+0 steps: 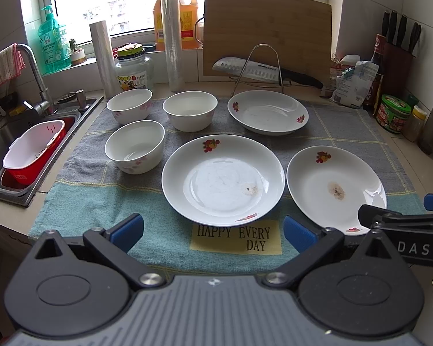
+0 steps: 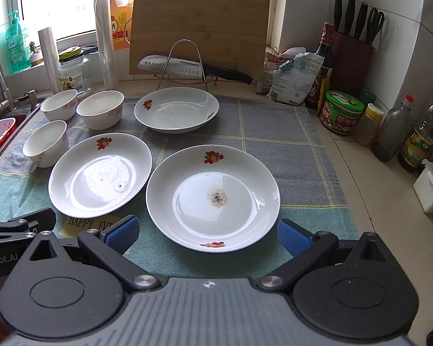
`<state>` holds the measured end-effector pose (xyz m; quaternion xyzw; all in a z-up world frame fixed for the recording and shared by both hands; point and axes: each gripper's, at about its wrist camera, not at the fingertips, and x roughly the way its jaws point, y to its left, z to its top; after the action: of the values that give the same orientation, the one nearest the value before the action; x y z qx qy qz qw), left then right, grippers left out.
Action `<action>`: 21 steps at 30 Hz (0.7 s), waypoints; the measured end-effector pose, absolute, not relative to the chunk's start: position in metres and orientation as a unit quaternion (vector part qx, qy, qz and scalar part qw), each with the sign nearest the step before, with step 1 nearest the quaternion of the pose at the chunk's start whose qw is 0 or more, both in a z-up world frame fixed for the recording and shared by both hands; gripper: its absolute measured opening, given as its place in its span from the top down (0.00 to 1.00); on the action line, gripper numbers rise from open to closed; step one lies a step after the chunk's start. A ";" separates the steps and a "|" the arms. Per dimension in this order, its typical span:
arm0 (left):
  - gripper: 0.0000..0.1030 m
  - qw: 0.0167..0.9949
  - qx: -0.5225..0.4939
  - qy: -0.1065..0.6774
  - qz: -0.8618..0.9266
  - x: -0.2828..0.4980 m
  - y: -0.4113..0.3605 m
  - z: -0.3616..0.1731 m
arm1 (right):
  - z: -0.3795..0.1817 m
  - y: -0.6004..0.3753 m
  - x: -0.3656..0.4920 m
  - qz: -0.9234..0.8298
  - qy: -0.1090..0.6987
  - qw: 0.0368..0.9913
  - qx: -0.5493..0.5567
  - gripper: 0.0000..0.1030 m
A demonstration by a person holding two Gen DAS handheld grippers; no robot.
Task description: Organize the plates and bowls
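Note:
Three white plates with fruit prints lie on a grey-green towel (image 1: 95, 190): a middle plate (image 1: 222, 180) (image 2: 100, 174), a right plate with a brown stain (image 1: 334, 189) (image 2: 213, 197), and a far plate (image 1: 267, 112) (image 2: 176, 109). Three white bowls stand at the left: a near bowl (image 1: 134, 146) (image 2: 45, 143), a far left bowl (image 1: 129, 105) (image 2: 59, 104) and a far middle bowl (image 1: 190, 110) (image 2: 100, 109). My left gripper (image 1: 213, 230) is open and empty, just before the middle plate. My right gripper (image 2: 207, 235) is open and empty, its fingers either side of the stained plate's near rim.
A sink (image 1: 3, 144) with a red and white basket (image 1: 34, 150) lies at the left. A knife on a wire rack (image 1: 262, 70) and a cutting board (image 1: 267, 33) stand behind the plates. Jars and bottles (image 2: 389, 127) and a knife block (image 2: 352, 54) line the right wall.

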<state>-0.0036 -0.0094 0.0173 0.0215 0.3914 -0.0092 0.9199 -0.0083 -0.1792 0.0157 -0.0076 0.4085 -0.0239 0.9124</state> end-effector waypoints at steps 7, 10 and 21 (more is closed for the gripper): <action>0.01 0.920 0.021 0.391 -0.009 -0.004 -0.009 0.017 | 0.018 -0.181 -0.008 -0.024 0.407 0.913 -0.008 0.00; 0.01 0.920 0.021 0.390 -0.010 -0.004 -0.010 0.019 | 0.018 -0.182 -0.008 -0.024 0.405 0.914 -0.008 0.00; 0.01 0.923 0.020 0.385 -0.009 -0.006 -0.013 0.024 | 0.019 -0.183 -0.011 -0.022 0.397 0.918 -0.008 0.00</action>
<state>-0.0055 -0.0127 0.0241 0.0197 0.3849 -0.0088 0.9227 -0.0109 -0.1828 0.0189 -0.0075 0.3967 -0.0222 0.9176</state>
